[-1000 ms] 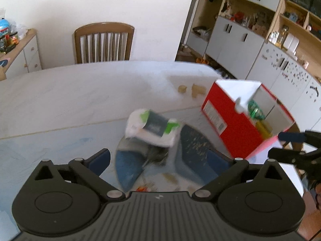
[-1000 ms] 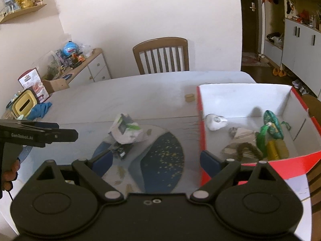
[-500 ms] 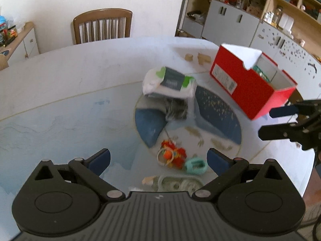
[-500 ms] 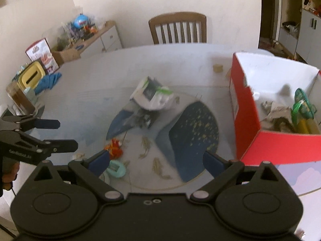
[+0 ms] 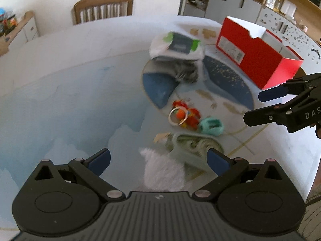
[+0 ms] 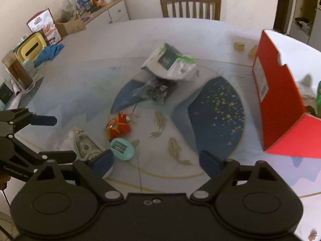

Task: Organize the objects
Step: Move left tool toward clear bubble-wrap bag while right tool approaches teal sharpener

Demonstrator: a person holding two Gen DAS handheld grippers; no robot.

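A white wipes packet (image 5: pixel 177 46) (image 6: pixel 170 63) rests on a dark crinkled bag (image 6: pixel 158 90) mid-table. Nearer lie a red-orange toy with a ring (image 5: pixel 183 115) (image 6: pixel 118 126), a teal case (image 5: pixel 211 126) (image 6: pixel 122 148), a clear container (image 5: pixel 195 147) (image 6: pixel 86 146) and a white fluffy cloth (image 5: pixel 162 170). The open red box (image 5: pixel 256 54) (image 6: pixel 280 98) stands at the right. My left gripper (image 5: pixel 158 160) is open and empty above the cloth. My right gripper (image 6: pixel 156 158) is open and empty, also showing in the left wrist view (image 5: pixel 260 106).
A round blue-and-gold mat (image 6: pixel 218 114) lies under the items. Small wooden blocks (image 6: pixel 239 46) sit behind the box. A chair (image 6: pixel 190 6) stands at the far side. A sideboard with clutter (image 6: pixel 88 14) is at the left, cabinets (image 5: pixel 250 2) at the right.
Both grippers have pulled back and up from the table; the near items (toy, teal case, container, cloth) have come into view. Both stay open and empty.
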